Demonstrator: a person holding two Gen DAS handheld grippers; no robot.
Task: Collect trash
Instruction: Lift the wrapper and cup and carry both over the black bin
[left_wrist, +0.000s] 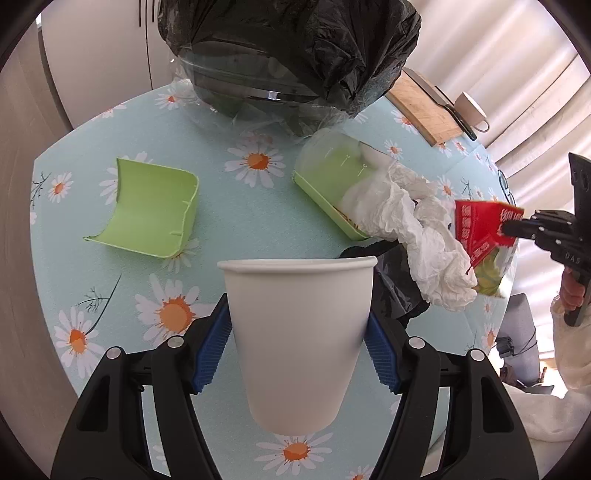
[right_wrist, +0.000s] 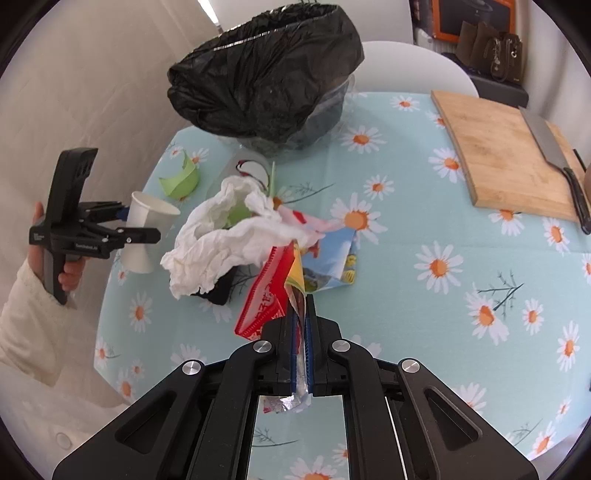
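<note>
My left gripper (left_wrist: 299, 325) is shut on a white paper cup (left_wrist: 295, 332), held upright above the table; it also shows in the right wrist view (right_wrist: 147, 225). My right gripper (right_wrist: 302, 314) is shut on a red snack wrapper (right_wrist: 267, 295), seen from the left wrist view (left_wrist: 480, 232). Crumpled white tissue (right_wrist: 218, 243) lies over a green container half (left_wrist: 325, 177) mid-table. Another green container half (left_wrist: 151, 210) lies to the left. A bin lined with a black trash bag (right_wrist: 266, 85) stands at the far side of the table.
The round table has a blue daisy cloth (right_wrist: 406, 295). A wooden cutting board (right_wrist: 506, 155) with a cleaver (right_wrist: 554, 155) lies at the right. A white mug (left_wrist: 472, 110) stands beside the board. A blue printed wrapper (right_wrist: 340, 254) and a small black object (right_wrist: 221, 288) lie by the tissue.
</note>
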